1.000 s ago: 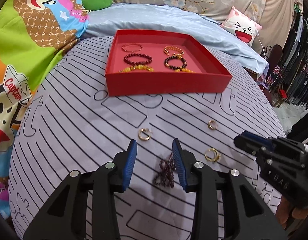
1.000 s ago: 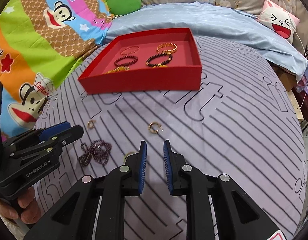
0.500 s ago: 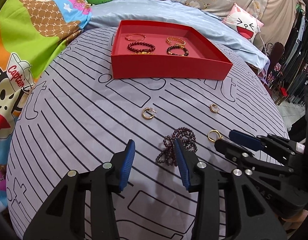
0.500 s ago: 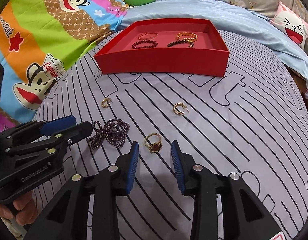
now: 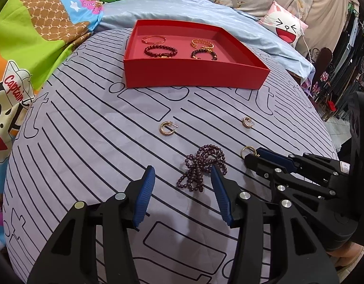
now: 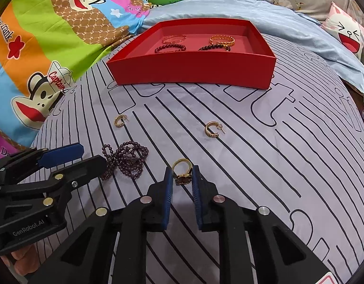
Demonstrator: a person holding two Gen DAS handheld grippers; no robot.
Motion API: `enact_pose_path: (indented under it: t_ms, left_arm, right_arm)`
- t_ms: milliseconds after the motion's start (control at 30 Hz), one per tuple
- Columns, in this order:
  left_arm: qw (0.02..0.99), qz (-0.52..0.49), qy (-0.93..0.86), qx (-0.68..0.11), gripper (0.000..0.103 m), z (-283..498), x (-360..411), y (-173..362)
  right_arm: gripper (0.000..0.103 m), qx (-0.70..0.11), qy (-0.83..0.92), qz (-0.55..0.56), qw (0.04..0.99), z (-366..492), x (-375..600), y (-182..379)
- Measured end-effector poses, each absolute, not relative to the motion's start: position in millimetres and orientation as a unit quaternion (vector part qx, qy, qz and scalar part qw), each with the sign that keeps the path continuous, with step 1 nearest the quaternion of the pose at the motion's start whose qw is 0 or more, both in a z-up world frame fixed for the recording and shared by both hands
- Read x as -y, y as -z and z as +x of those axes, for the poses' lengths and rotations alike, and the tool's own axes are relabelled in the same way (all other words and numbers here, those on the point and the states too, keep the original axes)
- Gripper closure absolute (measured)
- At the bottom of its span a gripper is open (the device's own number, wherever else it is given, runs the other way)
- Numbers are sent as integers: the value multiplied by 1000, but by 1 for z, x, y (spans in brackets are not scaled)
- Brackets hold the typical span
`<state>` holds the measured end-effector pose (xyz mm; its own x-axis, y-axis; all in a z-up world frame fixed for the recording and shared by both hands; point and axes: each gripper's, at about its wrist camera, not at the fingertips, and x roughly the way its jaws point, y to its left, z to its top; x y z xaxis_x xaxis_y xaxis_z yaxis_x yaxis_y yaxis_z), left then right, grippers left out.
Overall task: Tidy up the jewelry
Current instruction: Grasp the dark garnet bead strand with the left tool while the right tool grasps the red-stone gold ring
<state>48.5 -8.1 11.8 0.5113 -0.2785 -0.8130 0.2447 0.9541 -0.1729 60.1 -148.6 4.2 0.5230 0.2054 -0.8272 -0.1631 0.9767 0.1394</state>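
Lilac striped bedsheet [image 5: 87, 146] spread across the bed, carrying everything below. Cartoon monkey blanket [image 6: 40, 47] bunched along the left edge; pale blue quilt [image 5: 182, 7] behind.

Red tray [image 5: 193, 75] set at the far side of the sheet, upright, holding four bracelets: thin gold bangle [image 5: 154, 39] rear left, dark beaded bracelet [image 5: 160, 51] front left, gold chain bracelet [image 5: 202, 43] rear right, second dark beaded bracelet [image 5: 203, 54] front right.

Left tool [image 5: 183, 194] low over the sheet, jaws wide apart, gripping nothing. Purple bead necklace [image 5: 202, 168] heaped on the sheet just ahead of the gap, close against the right-hand pad.

Right tool [image 6: 182, 184] lowered to the sheet, jaws partly closed and set to either side of a gold ring [image 6: 182, 172] with a dark face; pads very near the ring, contact not confirmed, ring resting on the sheet.

Two gold hoop earrings lying loose between tray and tools, well apart from each other: left earring [image 5: 167, 128] and right earring [image 5: 247, 122].
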Motion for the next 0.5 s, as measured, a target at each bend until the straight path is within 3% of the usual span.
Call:
enact_pose_path:
  t_ms: [500]
  left_arm:
    - [863, -18, 163, -478, 61, 56, 19, 1]
  right_arm:
    - [91, -472, -95, 45, 876, 58, 163, -12]
